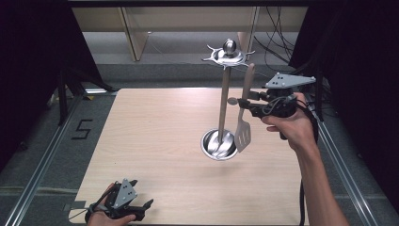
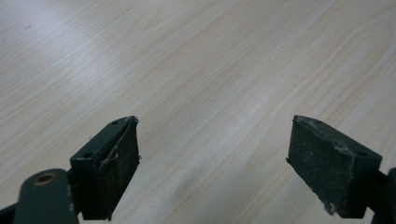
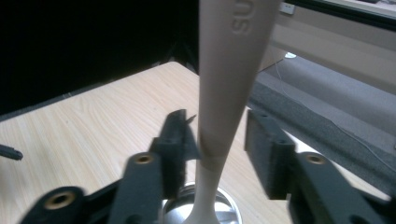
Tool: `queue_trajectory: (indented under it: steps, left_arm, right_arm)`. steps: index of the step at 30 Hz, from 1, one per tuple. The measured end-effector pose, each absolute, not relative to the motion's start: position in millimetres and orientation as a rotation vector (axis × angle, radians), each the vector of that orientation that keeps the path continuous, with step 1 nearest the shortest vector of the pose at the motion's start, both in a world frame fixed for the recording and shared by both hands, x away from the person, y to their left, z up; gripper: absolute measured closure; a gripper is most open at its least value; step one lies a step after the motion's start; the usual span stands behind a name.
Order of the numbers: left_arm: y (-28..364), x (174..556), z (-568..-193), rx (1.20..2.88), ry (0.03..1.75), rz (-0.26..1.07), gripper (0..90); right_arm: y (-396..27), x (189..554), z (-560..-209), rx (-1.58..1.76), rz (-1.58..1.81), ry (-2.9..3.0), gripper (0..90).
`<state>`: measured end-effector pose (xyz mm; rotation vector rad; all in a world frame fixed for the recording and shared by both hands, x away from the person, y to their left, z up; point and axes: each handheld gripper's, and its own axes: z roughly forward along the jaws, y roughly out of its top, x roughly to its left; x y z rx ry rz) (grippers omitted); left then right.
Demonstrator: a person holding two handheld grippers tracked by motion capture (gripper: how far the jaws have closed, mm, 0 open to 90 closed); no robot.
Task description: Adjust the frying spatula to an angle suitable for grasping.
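Observation:
A metal utensil stand point(image 1: 224, 94) rises from a round steel base point(image 1: 212, 147), with a ring of hooks point(image 1: 228, 55) at its top. A spatula point(image 1: 243, 134) with a beige handle point(image 3: 224, 79) stands upright beside the pole, its top end close under a hook and its slotted blade by the base's right rim. Whether it hangs from that hook I cannot tell. My right gripper point(image 1: 240, 101) straddles the handle mid-length, open, with a gap showing at one pad point(image 3: 264, 144). My left gripper point(image 1: 141, 207) rests open at the table's near left corner, over bare wood point(image 2: 212, 154).
The wooden table point(image 1: 155, 136) has bare surface left of the stand. A metal frame rail point(image 1: 42, 165) runs along the left side and another along the right. Cables lie on the floor behind the table at the right.

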<state>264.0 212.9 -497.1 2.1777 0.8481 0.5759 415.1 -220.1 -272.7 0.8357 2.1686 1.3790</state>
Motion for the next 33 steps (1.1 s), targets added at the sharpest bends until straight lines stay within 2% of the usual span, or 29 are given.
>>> queue_trajectory:
  steps: [4,33]
  left_arm:
    - [213.1,264.8,-497.4,2.195,0.838,0.587,15.9]
    - [213.1,264.3,-497.1,2.178,0.850,0.588,15.9]
  right_arm:
    - [-225.7,411.5,-275.1,0.844,1.391,2.158,46.1]
    - [-264.8,381.8,-306.3,0.992,1.493,1.999,33.2]
